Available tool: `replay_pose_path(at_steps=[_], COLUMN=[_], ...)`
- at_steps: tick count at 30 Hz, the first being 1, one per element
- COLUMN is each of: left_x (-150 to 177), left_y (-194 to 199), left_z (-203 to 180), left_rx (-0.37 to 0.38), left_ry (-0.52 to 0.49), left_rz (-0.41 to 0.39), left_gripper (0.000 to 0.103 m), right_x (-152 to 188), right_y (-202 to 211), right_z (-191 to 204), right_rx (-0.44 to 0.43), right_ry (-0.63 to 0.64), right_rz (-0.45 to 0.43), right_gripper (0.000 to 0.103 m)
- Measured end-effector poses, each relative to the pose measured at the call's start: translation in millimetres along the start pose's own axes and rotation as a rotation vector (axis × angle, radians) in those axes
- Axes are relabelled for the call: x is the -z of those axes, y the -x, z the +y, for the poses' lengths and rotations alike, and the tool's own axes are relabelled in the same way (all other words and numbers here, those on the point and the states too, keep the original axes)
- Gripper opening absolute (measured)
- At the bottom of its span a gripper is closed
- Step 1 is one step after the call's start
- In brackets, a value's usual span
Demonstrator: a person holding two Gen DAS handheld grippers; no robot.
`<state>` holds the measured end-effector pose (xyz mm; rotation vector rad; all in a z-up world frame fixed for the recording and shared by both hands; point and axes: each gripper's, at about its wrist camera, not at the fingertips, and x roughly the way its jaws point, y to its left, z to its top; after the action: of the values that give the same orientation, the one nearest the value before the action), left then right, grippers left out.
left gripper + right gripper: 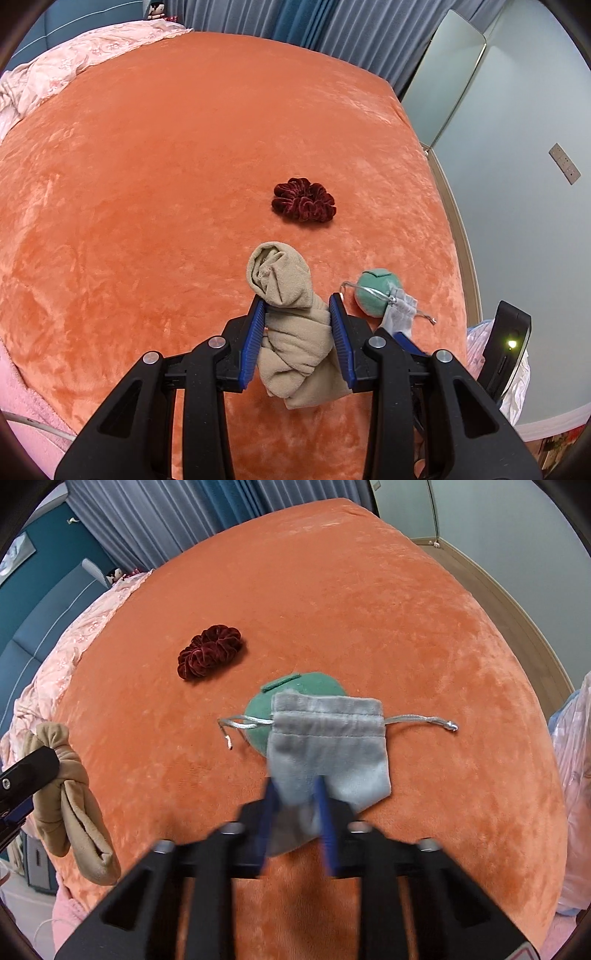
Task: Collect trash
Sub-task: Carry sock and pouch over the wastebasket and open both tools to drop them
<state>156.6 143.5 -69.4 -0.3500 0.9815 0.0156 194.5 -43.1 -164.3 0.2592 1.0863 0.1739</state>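
My left gripper (297,301) is shut on a knotted beige cloth (280,273), which bulges above and below its blue pads. The same cloth (70,775) hangs at the left edge of the right wrist view. My right gripper (295,784) is blurred, with its jaws closed on the lower part of a grey drawstring pouch (328,738). The pouch lies partly over a round green felt item (258,716) on the orange blanket (406,627). In the left wrist view, the green item (373,291) and pouch (400,310) sit just right of my left gripper.
A dark red velvet scrunchie (303,200) lies on the blanket beyond both grippers, also seen as the scrunchie (208,651). A pink duvet (74,62) is bunched at the far left. A pale plastic bag (576,775) hangs off the bed's right edge. A mirror (443,74) leans on the wall.
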Motion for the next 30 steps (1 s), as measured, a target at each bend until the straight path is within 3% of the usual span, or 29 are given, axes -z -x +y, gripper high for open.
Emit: replay_pose_path(at_steps=[4, 14, 22, 30], left_x=[0, 2, 11, 34], left_y=[6, 46, 83, 104], left_z=[-13, -71, -144, -219], left_rx=[0.026, 0.139, 0.258, 0.373], left_ry=[-0.022, -0.100, -0.226, -0.366], left_rz=[-0.006, -0.054, -0.105, -0.114], left_gripper=[0.034, 0.034, 0.034, 0.034], right_x=[-4, -22, -21, -4], right_y=[34, 159, 247, 299], right_z=[-8, -35, -73, -127], right_rx=[-0.009, -0.044, 0.000, 0.076], right_ry=[-0.018, -0.065, -0.109, -0.178], right_rz=[-0.073, -0.315, -0.492, -0.581], right_gripper=[0.004, 0.004, 0.004, 0.004])
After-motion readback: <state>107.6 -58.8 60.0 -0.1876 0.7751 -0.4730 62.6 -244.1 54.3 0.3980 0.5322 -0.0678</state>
